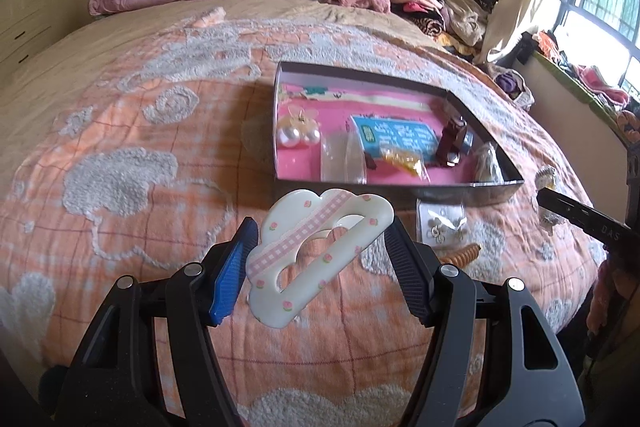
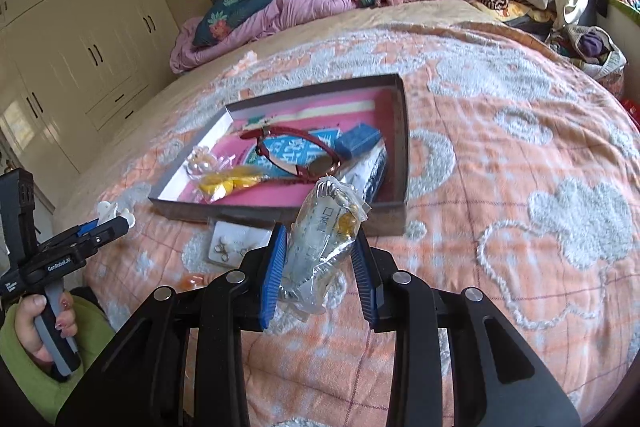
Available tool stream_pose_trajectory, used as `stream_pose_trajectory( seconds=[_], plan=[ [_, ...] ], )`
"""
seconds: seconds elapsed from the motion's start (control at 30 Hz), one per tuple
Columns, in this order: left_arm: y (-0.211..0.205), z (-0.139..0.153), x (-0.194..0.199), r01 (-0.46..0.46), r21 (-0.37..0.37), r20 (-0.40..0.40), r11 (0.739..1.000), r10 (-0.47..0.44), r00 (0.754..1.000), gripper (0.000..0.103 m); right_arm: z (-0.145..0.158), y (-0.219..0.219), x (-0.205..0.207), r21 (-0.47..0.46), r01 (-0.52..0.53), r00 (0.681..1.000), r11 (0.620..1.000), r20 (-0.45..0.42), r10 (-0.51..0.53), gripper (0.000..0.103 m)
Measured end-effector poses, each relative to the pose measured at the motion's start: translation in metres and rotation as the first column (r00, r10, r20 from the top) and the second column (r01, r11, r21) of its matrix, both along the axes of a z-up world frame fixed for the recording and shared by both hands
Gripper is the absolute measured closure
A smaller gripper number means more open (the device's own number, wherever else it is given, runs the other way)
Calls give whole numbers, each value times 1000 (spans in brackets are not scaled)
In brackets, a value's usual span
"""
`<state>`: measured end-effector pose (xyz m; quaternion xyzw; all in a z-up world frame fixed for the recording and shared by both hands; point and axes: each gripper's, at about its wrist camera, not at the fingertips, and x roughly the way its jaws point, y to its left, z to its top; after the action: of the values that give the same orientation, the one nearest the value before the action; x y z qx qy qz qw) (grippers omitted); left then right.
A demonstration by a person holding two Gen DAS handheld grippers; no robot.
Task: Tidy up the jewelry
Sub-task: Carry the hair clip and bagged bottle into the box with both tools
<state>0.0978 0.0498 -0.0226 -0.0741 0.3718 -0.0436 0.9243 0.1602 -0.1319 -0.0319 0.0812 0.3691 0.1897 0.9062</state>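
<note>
Holding: the left gripper (image 1: 320, 263) has its blue-padded fingers clamped on a cream cloud-shaped plastic hair clip (image 1: 316, 255) with a pink gingham band and tiny pink rosebuds; the clip is lifted clear of the bedspread, tilted, its upper lobes toward the box.
Right gripper (image 2: 320, 267): fingers closed on a crinkled clear plastic bag (image 2: 326, 239) with silver and yellow pieces inside; the bag stands upright between the pads, above the near edge of the box.
Bag print: small dark characters and a square outline show through the plastic; too creased to read.
Shallow dark-walled cardboard box with pink lining (image 1: 496, 183): lies on the bed just beyond both grippers.
Box contents: large white pearl earrings with a gold bow (image 1: 298, 135), a small bag of yellow beads (image 1: 402, 161), a clear empty packet (image 1: 344, 163), a dark red strap watch (image 2: 304, 155), a blue patterned card (image 1: 396, 137) with pale printed writing too small to read.
Beside the box: a flat clear packet of small silver-and-white earrings (image 1: 440, 225) lies on the bedspread near its front wall; an orange ridged piece (image 1: 464, 253) lies just next to it.
Gripper writing: "GenRobot.AI" in white on the left gripper's side in the right wrist view; "DAS" on the black bar at the left view's right edge.
Person's hand (image 2: 40, 323): grips the grey-black handle, green sleeve at the wrist.
Orange checked bedspread with white tufted clouds (image 2: 500, 187): covers the bed beneath everything.
</note>
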Motion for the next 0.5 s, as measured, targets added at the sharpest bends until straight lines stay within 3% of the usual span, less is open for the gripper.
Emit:
stream_pose_trajectory(
  seconds=[0.5],
  plan=[
    [-13, 15, 21, 28, 10, 43, 1000, -28, 999, 46, 23, 5, 9, -3, -14, 998, 1000, 67, 14, 72]
  ],
)
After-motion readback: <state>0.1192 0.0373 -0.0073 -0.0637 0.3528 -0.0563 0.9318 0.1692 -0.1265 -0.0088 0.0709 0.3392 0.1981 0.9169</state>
